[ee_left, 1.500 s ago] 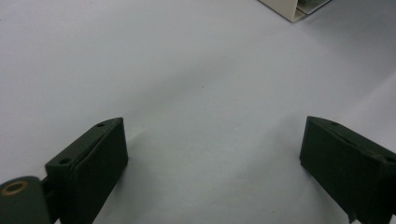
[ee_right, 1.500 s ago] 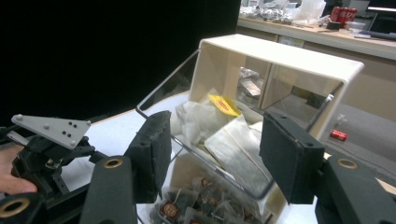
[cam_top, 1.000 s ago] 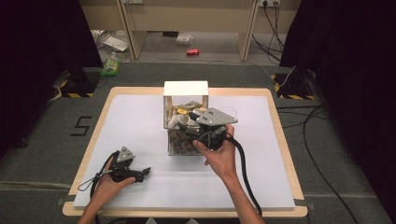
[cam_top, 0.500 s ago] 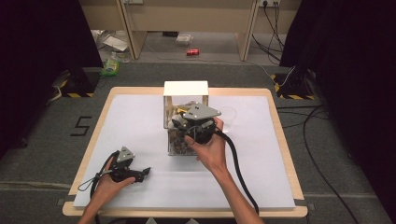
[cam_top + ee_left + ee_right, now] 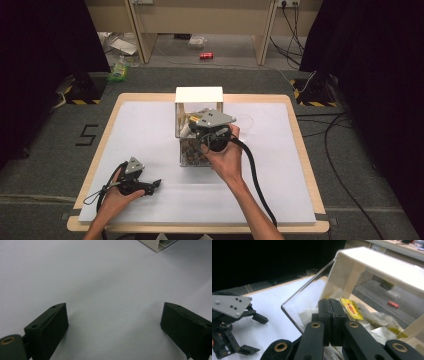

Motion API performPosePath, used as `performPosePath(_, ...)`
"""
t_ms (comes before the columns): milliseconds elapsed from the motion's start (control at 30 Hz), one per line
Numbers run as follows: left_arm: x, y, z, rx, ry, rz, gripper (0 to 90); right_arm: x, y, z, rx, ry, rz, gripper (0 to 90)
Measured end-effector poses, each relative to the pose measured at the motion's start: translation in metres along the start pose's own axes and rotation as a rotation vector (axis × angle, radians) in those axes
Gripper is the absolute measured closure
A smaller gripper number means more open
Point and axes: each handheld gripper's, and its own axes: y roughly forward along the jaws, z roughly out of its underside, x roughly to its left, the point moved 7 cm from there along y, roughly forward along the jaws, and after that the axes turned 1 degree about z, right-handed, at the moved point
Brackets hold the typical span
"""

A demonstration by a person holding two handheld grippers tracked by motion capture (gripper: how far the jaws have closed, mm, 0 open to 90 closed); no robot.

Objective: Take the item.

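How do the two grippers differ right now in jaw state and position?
The left gripper has its jaws wide apart over bare white table; the right gripper has its jaws pressed together. The left sits near the table's front edge; the right is at the clear box. Each is held by one hand.

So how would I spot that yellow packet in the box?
Find the clear box with the white top, mid-table. Inside its upper compartment, just beyond the right tool with its jaws shut, lies the yellow packet. It alone is bright yellow with a red label; its neighbours are pale wrappers.
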Motion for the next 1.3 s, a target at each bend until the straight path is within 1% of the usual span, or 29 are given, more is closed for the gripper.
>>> performPosePath(33, 0.000, 0.000, 0.000, 0.000, 0.000, 0.000, 6.6, -0.001, -0.002, -0.002, -0.008, -0.002, -0.002, 89.7)
performPosePath(167, 0.000, 0.000, 0.000, 0.000, 0.000, 0.000, 6.6, -0.002, -0.012, -0.011, -0.056, 0.019, -0.020, 89.8)
performPosePath(267, 0.000, 0.000, 0.000, 0.000, 0.000, 0.000, 6.6, -0.002, -0.019, -0.015, -0.074, 0.015, -0.024, 89.8)
performPosePath(500, 0.000, 0.000, 0.000, 0.000, 0.000, 0.000, 6.6, -0.005, -0.029, -0.018, -0.091, 0.026, -0.030, 89.7)
performPosePath(567, 0.000, 0.000, 0.000, 0.000, 0.000, 0.000, 6.6, -0.007, -0.034, -0.021, -0.105, 0.031, -0.031, 89.8)
performPosePath(700, 0.000, 0.000, 0.000, -0.001, 0.000, 0.000, 6.6, -0.009, -0.040, -0.025, -0.119, 0.027, -0.027, 89.8)
performPosePath(733, 0.000, 0.000, 0.000, 0.000, 0.000, 0.000, 6.6, -0.012, -0.047, -0.029, -0.133, 0.030, -0.026, 89.8)
performPosePath(833, 0.000, 0.000, 0.000, 0.000, 0.000, 0.001, 6.6, -0.014, -0.058, -0.036, -0.157, 0.027, -0.025, 89.8)
performPosePath(933, 0.000, 0.000, 0.000, -0.001, -0.001, 0.001, 6.6, -0.018, -0.069, -0.041, -0.174, 0.022, -0.012, 89.8)
performPosePath(967, 0.000, 0.000, 0.000, -0.001, -0.001, 0.001, 6.6, -0.018, -0.069, -0.041, -0.174, 0.022, -0.012, 89.8)
performPosePath(1000, 0.000, 0.000, 0.000, 0.000, -0.001, 0.001, 6.6, -0.020, -0.074, -0.043, -0.184, 0.025, -0.009, 89.8)
performPosePath(1133, 0.000, 0.000, 0.000, 0.000, -0.001, 0.001, 6.6, -0.024, -0.084, -0.044, -0.198, 0.022, 0.003, 89.7)
performPosePath(1300, 0.000, 0.000, 0.000, -0.001, -0.001, 0.001, 6.6, -0.033, -0.095, -0.042, -0.201, 0.032, 0.021, 89.7)
